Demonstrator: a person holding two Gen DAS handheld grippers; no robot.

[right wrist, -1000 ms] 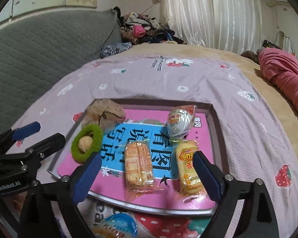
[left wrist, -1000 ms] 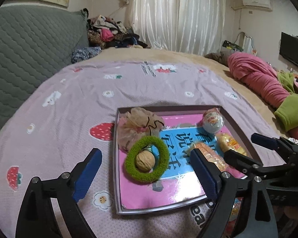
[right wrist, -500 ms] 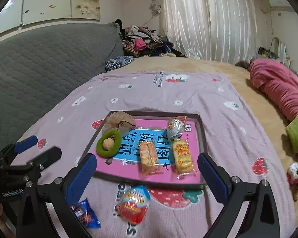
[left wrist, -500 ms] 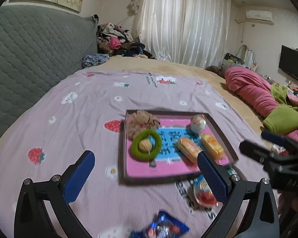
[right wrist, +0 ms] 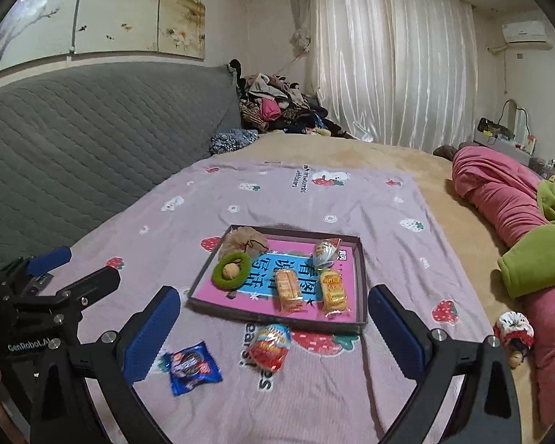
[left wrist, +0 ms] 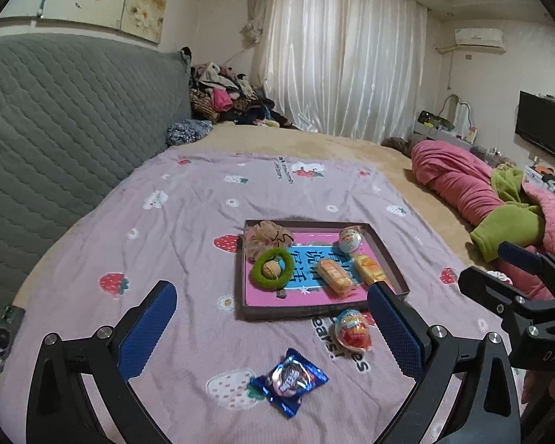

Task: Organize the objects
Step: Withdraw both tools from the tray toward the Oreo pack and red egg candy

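A shallow brown tray with a pink and blue book inside lies on the lilac bedspread. In it are a tan scrunchie, a green ring around a walnut, an egg-shaped sweet and two wrapped cakes. In front of the tray lie a red egg-shaped packet and a blue cookie packet. My left gripper and right gripper are both open and empty, held back above these two packets.
A grey quilted headboard runs along the left. Pink and green bedding is heaped on the right. A clothes pile sits at the far end. A small doll lies at the right bed edge.
Both grippers have pulled back and up from the tray. The red egg packet and the blue cookie packet have come into view in front of it. Both stay open.
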